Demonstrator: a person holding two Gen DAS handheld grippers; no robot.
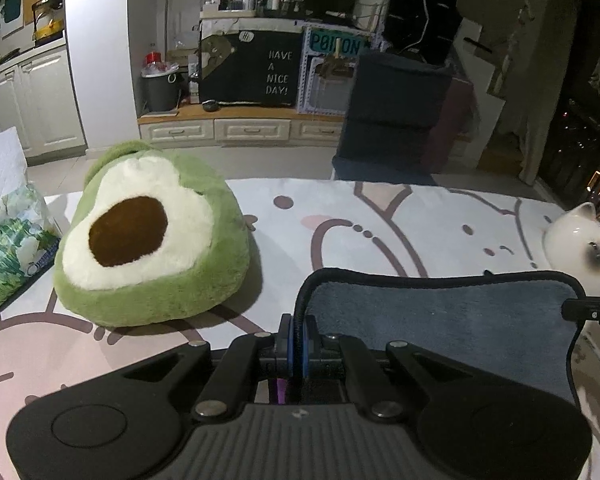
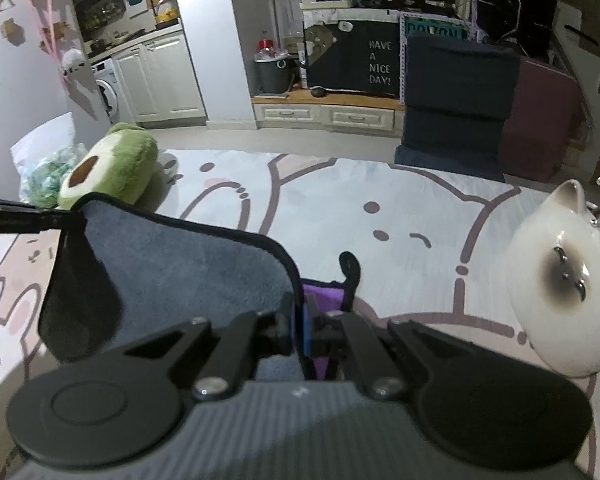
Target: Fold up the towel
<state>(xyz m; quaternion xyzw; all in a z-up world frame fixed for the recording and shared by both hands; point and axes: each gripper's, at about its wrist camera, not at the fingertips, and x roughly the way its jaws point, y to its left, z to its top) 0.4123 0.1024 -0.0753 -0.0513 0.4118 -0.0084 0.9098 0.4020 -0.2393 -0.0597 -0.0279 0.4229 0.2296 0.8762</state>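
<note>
The towel (image 1: 440, 320) is grey-blue with a dark piped edge, and it is held up above the patterned table (image 1: 340, 208). My left gripper (image 1: 298, 344) is shut on the towel's left corner. My right gripper (image 2: 299, 328) is shut on the towel's (image 2: 172, 264) right corner. The towel stretches between the two grippers. The right gripper's tip (image 1: 592, 310) shows at the right edge of the left wrist view, and the left gripper's tip (image 2: 28, 220) at the left edge of the right wrist view. A purple side of the cloth (image 2: 324, 296) shows under the right gripper.
A green avocado plush (image 1: 152, 240) lies on the table at the left. A leaf-patterned packet (image 1: 8, 248) is beside it. A white ceramic cat (image 2: 560, 280) stands at the right. A dark folded cushion (image 2: 456, 100) stands on the floor beyond the table.
</note>
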